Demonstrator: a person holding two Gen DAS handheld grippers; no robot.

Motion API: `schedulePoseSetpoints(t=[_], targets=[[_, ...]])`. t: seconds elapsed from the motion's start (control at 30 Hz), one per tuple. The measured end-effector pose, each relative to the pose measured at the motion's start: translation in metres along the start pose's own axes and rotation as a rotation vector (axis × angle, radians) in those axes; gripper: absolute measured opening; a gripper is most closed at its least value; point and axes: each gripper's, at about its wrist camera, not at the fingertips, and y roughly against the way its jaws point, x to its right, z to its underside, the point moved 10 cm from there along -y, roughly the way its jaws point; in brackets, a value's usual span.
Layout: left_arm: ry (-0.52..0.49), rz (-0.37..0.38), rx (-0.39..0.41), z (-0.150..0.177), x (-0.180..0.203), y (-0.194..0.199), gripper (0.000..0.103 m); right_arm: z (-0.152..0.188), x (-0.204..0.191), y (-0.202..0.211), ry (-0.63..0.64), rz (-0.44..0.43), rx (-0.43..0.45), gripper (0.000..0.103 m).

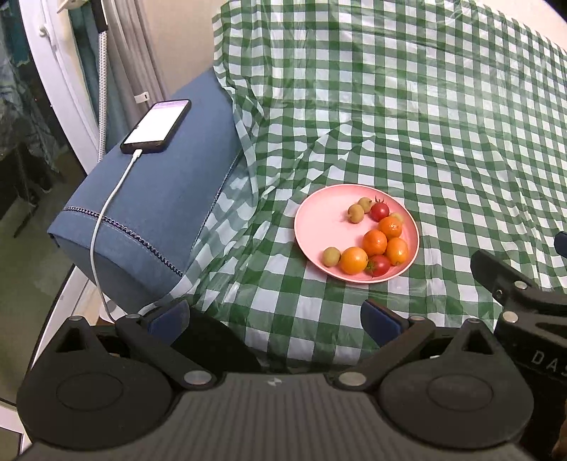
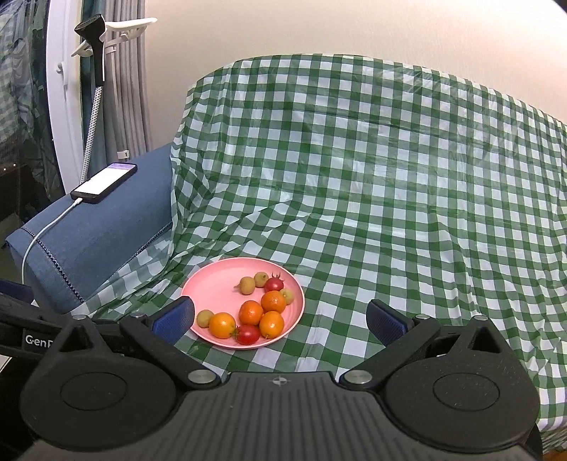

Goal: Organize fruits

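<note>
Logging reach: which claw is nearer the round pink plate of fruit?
Right, apparently. The right claw has the round pink plate just beyond its left finger; the left claw sits farther back, left of it.

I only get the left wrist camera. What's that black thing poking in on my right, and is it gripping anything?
Observer: That's the right claw. It's wide open and holding nothing.
Visitor: And that braided hose by the curtain, where does it go? My picture cuts it off.
Observer: Up to a black steamer head hung on a white hanger.
</note>
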Motion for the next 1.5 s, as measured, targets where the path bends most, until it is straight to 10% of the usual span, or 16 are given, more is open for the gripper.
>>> schedulePoseSetpoints(t=[1.5], targets=[[-0.011, -0.001, 0.015, -0.004, 0.001, 0.001, 0.103, 0.003, 0.011, 0.006, 0.003, 0.000, 0.007, 0.102]])
